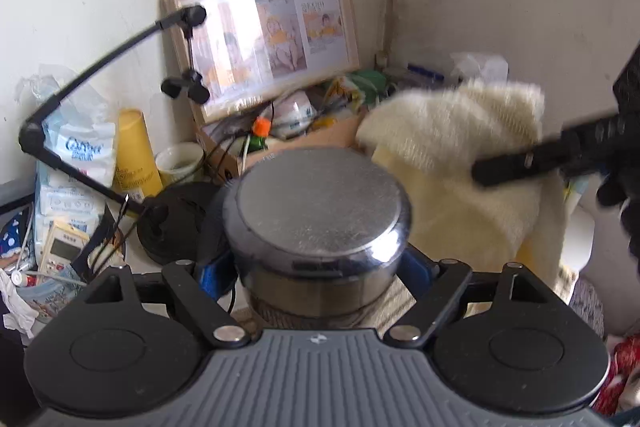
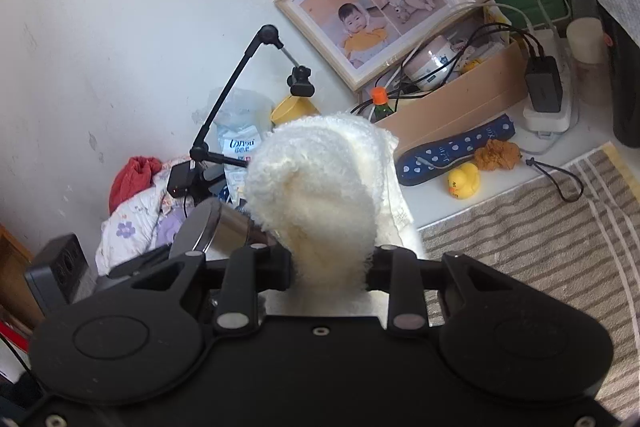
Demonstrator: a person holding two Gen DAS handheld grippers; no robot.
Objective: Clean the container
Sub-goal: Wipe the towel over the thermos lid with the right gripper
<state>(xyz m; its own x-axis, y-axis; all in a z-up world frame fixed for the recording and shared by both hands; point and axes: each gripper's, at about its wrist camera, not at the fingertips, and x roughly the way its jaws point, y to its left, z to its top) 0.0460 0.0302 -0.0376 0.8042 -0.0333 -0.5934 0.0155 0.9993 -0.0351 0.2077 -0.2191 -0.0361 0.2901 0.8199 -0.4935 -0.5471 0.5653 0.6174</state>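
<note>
The left gripper (image 1: 320, 267) is clamped on the steel container (image 1: 318, 223), its blue-padded jaws pressing the pot's sides and holding it upside down, the flat base turned up toward the camera and tilted a little away. The right gripper (image 2: 328, 267) is clenched on a cream towel (image 2: 320, 195), pinching a bunched fold so the cloth balloons out ahead of the jaws and hides their tips. In the left wrist view the towel hangs just right of the container and slightly beyond it, near but not clearly touching the metal; in the right wrist view the container's rim and side show just left of the cloth, very close, though whether they meet is hidden by the fold. The base looks dull and speckled, with a brighter band round its shoulder, so I judge that wiping is only at the start or partway: both tools are loaded and brought together, yet the outside looks unfinished and the inside cannot be seen at all. Below the grippers lies a striped mat (image 2: 540, 227); beyond them, against the wall, stand a framed photo collage (image 1: 264, 39), a black jointed stand (image 1: 80, 99) and a cardboard box (image 2: 452, 115) of clutter.
</note>
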